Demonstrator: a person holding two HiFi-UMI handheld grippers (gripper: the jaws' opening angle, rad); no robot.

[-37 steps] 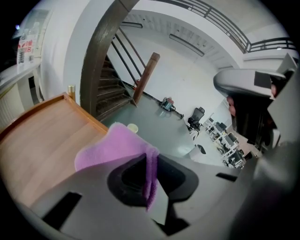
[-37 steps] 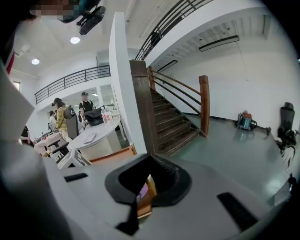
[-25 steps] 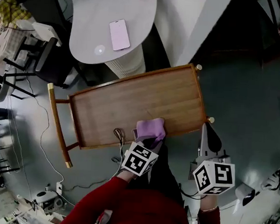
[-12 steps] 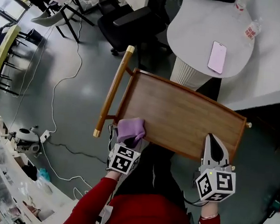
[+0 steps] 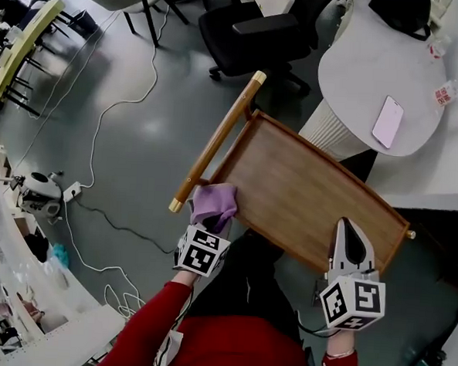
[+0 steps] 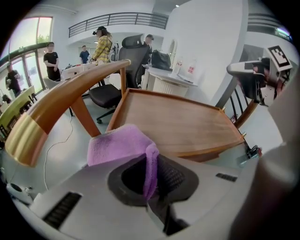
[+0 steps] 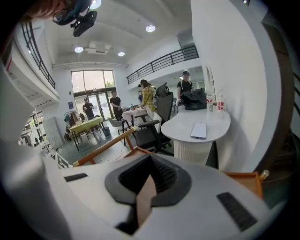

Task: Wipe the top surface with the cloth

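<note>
The wooden cart top (image 5: 306, 195) runs diagonally across the head view, with a raised rim and a round wooden handle (image 5: 216, 143) at its left end. A purple cloth (image 5: 214, 203) lies on the near left corner by the handle. My left gripper (image 5: 208, 230) is shut on the cloth; a fold of the cloth (image 6: 119, 143) hangs between the jaws of the left gripper (image 6: 151, 173). My right gripper (image 5: 347, 232) is shut and holds nothing, hovering over the near rim at the right. In its own view the right gripper (image 7: 147, 187) shows its jaws together.
A white round table (image 5: 360, 63) with a pink phone (image 5: 388, 122) stands just beyond the cart. A black office chair (image 5: 258, 25) is behind the handle. Cables (image 5: 100, 132) trail over the grey floor at left. Several people (image 7: 147, 101) stand far off.
My left gripper slid the cloth along the near edge from about the middle to the left corner by the handle. My right gripper stayed shut over the near rim.
</note>
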